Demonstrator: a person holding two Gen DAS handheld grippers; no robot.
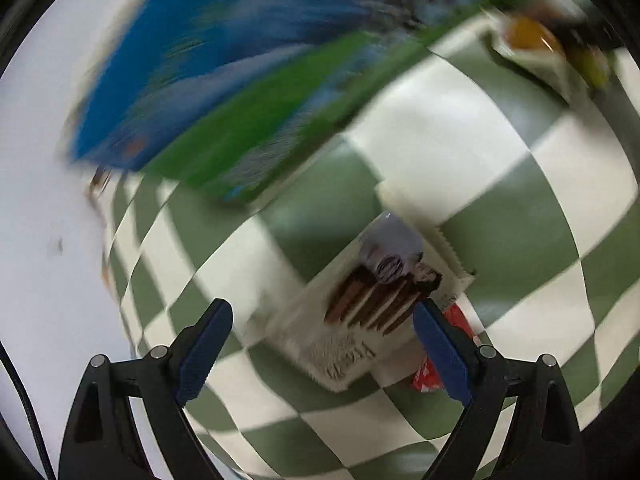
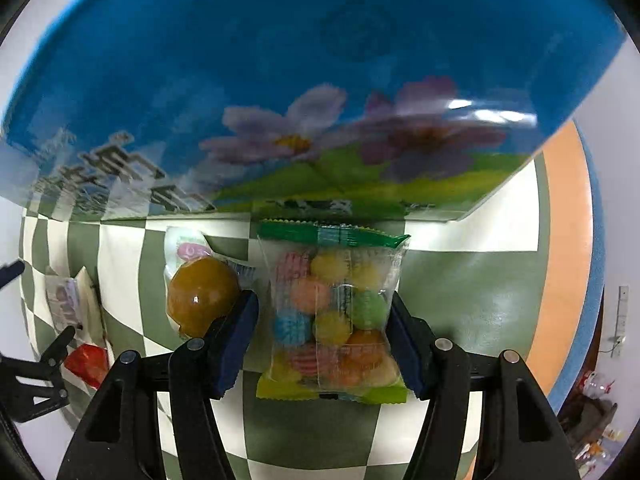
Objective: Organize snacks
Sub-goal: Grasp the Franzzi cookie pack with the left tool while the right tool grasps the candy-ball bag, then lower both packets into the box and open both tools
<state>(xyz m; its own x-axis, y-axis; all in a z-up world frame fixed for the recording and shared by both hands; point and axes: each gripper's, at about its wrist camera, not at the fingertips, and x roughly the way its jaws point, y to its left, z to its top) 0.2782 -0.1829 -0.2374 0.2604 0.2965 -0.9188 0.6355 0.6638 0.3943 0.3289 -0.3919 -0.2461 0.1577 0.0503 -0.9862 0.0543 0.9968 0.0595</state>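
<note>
- Landmark: the box (image 2: 304, 92), blue with flower print and a green band, standing on the checkered cloth (image 2: 472, 280).
- Right view, sharp: right gripper (image 2: 324, 344) has its fingers spread on either side of the candy bag (image 2: 332, 320). Pads sit at the bag's side edges; cannot tell whether they press it. Bag lies flat on the cloth just in front of the box, top seal at the box's base.
- Candy bag: clear, green seals, round multicoloured sweets inside.
- Left of the bag, also near the box front: jelly cup (image 2: 202, 296), amber, just beside the gripper's left finger (image 2: 236, 344).
- Further left from the box in the right view: white wrapper (image 2: 74, 300) and red wrapper (image 2: 88, 364), small and distorted at the rim, with part of the other gripper beside them.
- Only the right view shows the orange table edge (image 2: 564, 240) to the right of the box.
- Left view, motion-blurred: left gripper (image 1: 320, 352) is open wide, holding nothing, over the cloth (image 1: 500, 240).
- Between its fingers: white wrapper (image 1: 384, 296) with brown sticks printed on it, well apart from the box (image 1: 224, 80). Red wrapper (image 1: 436, 356) partly hidden behind the right finger.
- Left view shows the jelly cup (image 1: 528, 36) only as an orange blur at the box's far end.
</note>
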